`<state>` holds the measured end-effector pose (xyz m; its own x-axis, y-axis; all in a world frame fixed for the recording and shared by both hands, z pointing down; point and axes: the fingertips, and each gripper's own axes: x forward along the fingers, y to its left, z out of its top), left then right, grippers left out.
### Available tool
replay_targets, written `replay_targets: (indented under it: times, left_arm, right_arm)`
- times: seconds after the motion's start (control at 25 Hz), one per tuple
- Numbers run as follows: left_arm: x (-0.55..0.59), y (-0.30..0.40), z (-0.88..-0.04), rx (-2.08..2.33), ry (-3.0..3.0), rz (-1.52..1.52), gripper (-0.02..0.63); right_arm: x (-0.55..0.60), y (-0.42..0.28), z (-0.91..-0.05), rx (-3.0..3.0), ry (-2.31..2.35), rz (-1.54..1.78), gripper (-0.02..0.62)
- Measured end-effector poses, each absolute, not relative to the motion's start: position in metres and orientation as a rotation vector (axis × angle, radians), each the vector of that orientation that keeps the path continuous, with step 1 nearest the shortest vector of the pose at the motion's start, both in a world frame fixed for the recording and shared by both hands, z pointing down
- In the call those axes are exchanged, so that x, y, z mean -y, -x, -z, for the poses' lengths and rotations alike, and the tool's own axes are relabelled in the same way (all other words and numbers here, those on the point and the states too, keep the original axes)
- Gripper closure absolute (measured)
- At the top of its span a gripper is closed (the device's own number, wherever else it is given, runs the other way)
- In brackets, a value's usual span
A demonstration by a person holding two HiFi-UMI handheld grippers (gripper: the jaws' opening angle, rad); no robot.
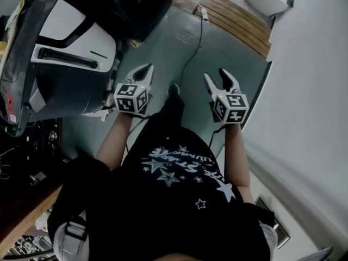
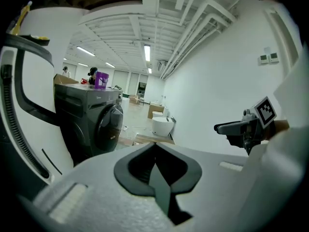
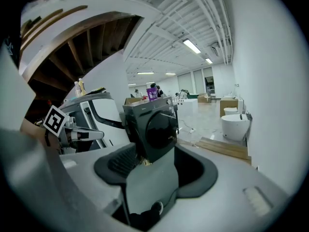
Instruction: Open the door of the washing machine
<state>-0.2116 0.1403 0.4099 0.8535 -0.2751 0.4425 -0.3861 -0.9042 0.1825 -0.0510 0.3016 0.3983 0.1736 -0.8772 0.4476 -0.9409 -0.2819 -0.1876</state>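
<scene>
The dark grey front-loading washing machine [image 2: 91,122] stands some way ahead of both grippers, and its round door [image 2: 109,127] looks shut. The right gripper view shows the same machine [image 3: 152,124] framed between the jaws, far off. In the head view it is the dark bulk [image 1: 122,4] at the top. My left gripper [image 1: 144,70] is held in front of the person's body with its fingers together and nothing in them; its tips meet [image 2: 154,146]. My right gripper [image 1: 216,76] is beside it, jaws spread wide and empty [image 3: 157,161]. Neither touches the machine.
A big white rounded unit with black trim [image 1: 65,53] stands close on the left. A wooden platform [image 1: 239,20] and white sanitary fixtures [image 3: 235,124] lie ahead on the right. A white wall [image 1: 315,91] runs along the right. A cable [image 1: 199,37] trails on the grey floor. A purple jug [image 2: 101,79] sits on the machine.
</scene>
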Motion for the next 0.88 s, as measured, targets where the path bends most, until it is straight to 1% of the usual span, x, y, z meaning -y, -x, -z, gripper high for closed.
replay_targets:
  times: [0.2,0.36,0.6,0.88]
  left_arm:
    - [-0.081,0.157,-0.420,0.467,-2.745,-0.646,0.595]
    - [-0.029,0.124,-0.418,0.450,-2.739,-0.645,0.595]
    - [0.043,0.103,-0.427,0.516,-2.686,-0.631,0.595]
    - [0.092,0.099,-0.425,0.635,-2.662,-0.603,0.595]
  right_arm:
    - [-0.243,-0.005,-0.401,1.761,-2.249,-0.787,0.342]
    - [-0.175,-0.042,-0.393,1.785,-2.210,-0.805,0.342]
    - [-0.084,-0.067,-0.397,1.846,-2.115,-0.807,0.342]
    - [-0.015,-0.084,-0.406,1.939,-1.981,-0.788,0.342]
